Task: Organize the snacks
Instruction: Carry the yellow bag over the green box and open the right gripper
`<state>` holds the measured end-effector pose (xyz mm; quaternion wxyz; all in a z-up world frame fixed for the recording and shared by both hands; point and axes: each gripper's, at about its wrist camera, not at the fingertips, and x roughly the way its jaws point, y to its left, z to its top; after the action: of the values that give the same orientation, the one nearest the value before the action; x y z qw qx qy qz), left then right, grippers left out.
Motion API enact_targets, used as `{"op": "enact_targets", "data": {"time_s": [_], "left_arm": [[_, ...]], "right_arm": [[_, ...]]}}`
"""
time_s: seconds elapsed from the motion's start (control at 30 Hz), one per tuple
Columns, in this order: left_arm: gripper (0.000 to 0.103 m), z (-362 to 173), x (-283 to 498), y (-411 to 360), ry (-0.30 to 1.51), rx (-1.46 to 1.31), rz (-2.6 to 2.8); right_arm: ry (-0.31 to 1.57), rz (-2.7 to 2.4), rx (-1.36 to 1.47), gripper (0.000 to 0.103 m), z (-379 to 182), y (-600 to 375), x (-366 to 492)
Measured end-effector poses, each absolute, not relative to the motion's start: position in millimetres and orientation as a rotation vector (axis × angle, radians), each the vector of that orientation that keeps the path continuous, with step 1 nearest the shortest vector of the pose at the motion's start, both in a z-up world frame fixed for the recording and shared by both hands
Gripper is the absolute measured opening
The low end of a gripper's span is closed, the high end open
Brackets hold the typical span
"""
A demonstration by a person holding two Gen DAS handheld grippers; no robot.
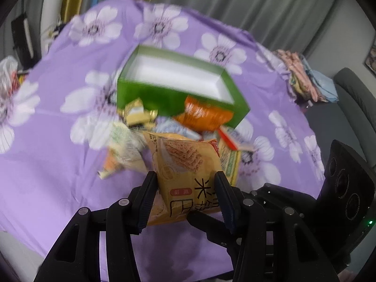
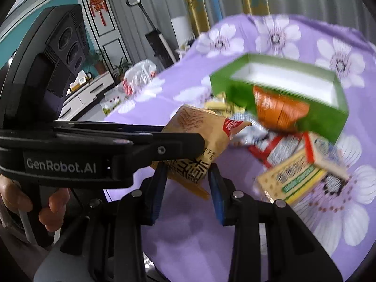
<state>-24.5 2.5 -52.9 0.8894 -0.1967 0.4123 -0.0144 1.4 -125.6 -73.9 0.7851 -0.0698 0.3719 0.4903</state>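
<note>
Jaws of the left gripper [image 1: 185,176] are pinching a yellow snack bag [image 1: 185,164], one jaw on each side of it. Jaws of the right gripper [image 2: 186,171] are spread apart, and the low end of the same bag [image 2: 199,131] hangs between them; I cannot tell if they touch it. Just past the left jaws lies a pile of small snacks [image 1: 145,127] on the desk with its purple flower cloth [image 1: 58,176]. Behind the pile, farther from the jaws, sits an open green box [image 1: 178,82], white inside. An orange packet [image 1: 204,112] leans on the box's near wall. Off to the right of the right jaws lie a green-and-yellow packet [image 2: 293,176] and a red-edged packet [image 2: 277,150], touching each other.
</note>
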Motion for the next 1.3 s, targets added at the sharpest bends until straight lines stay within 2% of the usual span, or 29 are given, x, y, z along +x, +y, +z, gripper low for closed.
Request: {"op": "enact_targets", "data": {"time_s": [0.27, 0.73, 1.3], "left_arm": [[0.050, -22, -10, 7, 0.783, -0.364, -0.037], [0.050, 0, 43, 14, 0.742, -0.333, -0.083], [0.050, -24, 148, 46, 0.835, -0.405, -0.110]], "right_arm": [[0.713, 1.049, -0.132, 0.037, -44, -124, 19], [0.657, 0.981, -0.107, 0.037, -26, -116, 72], [0.733, 0.929, -0.119, 0.037, -48, -83, 167]]}}
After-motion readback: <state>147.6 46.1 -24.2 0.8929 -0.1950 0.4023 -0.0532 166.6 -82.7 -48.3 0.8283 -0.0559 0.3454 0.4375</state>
